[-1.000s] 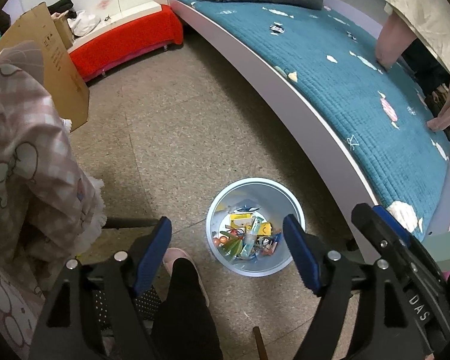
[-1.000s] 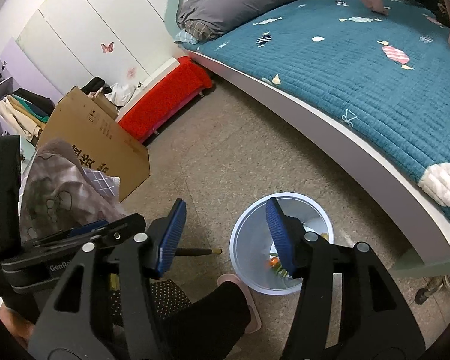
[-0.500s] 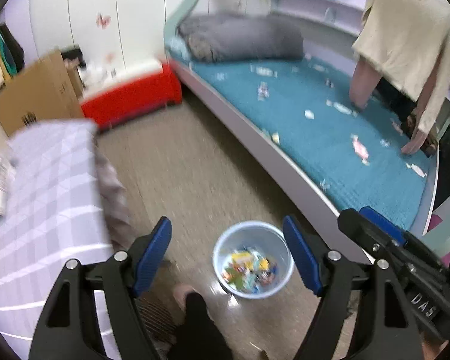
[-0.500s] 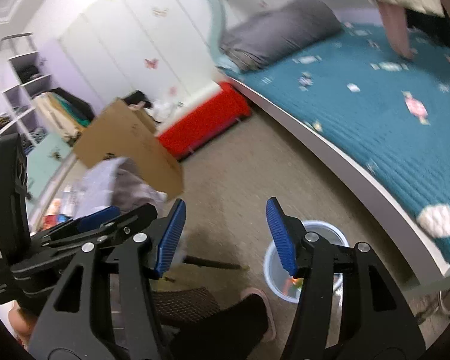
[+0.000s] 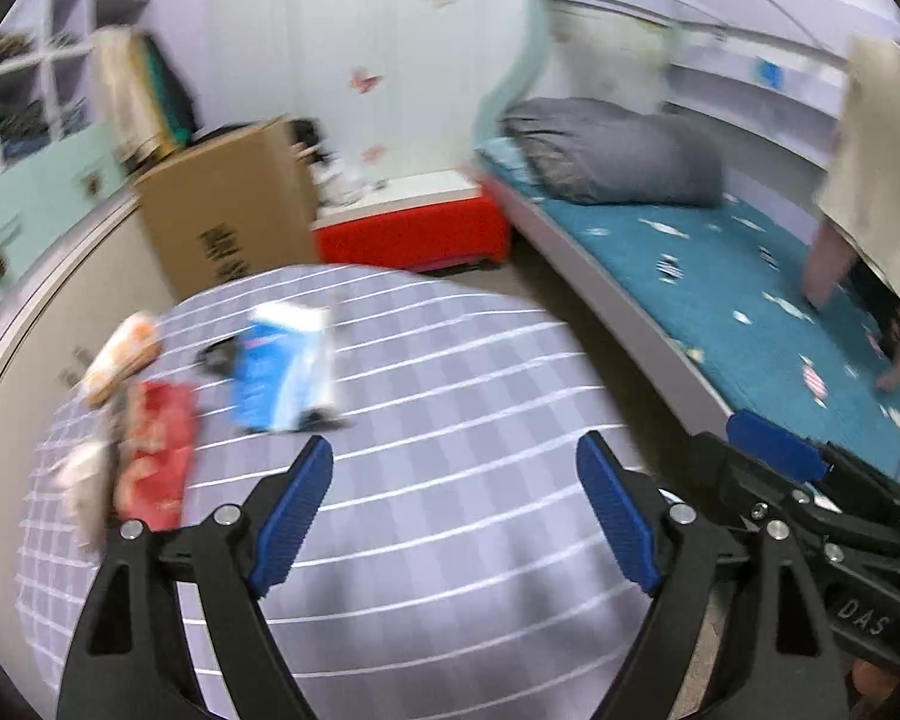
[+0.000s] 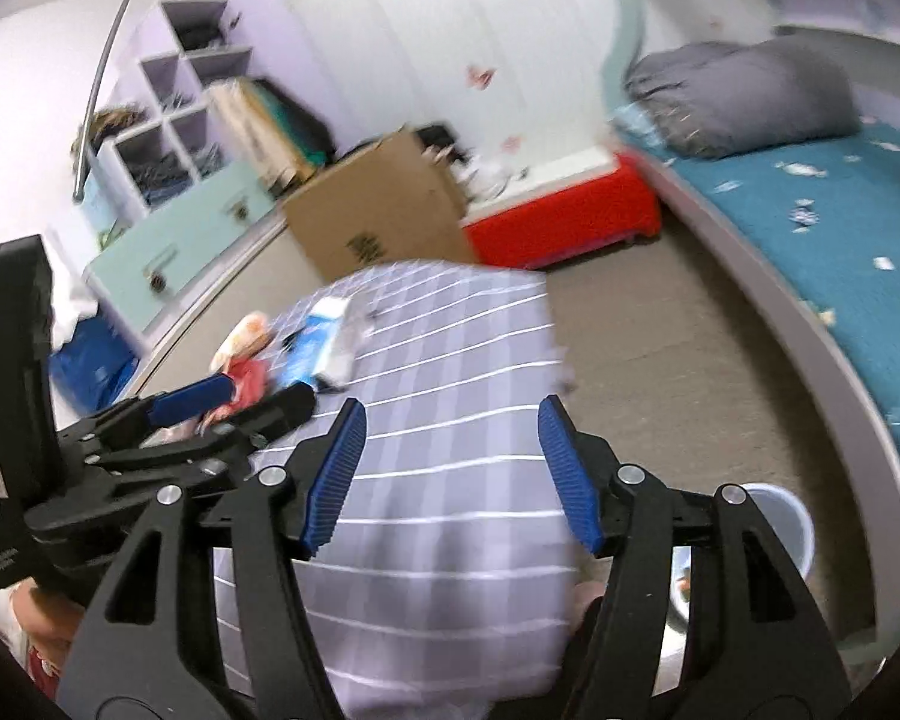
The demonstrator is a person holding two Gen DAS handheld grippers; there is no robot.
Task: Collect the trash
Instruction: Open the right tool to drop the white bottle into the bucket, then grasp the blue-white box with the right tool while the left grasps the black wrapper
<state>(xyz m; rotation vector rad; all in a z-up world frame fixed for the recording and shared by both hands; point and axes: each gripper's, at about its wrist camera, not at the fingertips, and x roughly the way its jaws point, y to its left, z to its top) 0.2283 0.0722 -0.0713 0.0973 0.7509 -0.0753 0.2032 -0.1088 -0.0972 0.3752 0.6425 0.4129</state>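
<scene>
Blue-padded, the left tool (image 5: 453, 507) and right tool (image 6: 450, 471) both hang spread wide and empty above a checked cloth surface (image 5: 438, 396). Blurred wrappers (image 5: 285, 366) lie at its far left; the bin (image 6: 777, 516) sits on the floor beside the bed (image 6: 840, 222).

We note four pieces of trash on the checked cloth, all motion-blurred. A blue and white wrapper (image 5: 285, 375) lies flat at centre left of the left wrist frame. Left of it sits a red wrapper (image 5: 156, 459), also flat, with an orange and white packet (image 5: 123, 354) above it and a pale crumpled piece (image 5: 81, 474) at the far left edge. The pale bin (image 6: 780, 525) stands upright on the floor at the lower right of the right wrist frame, contents largely hidden.
</scene>
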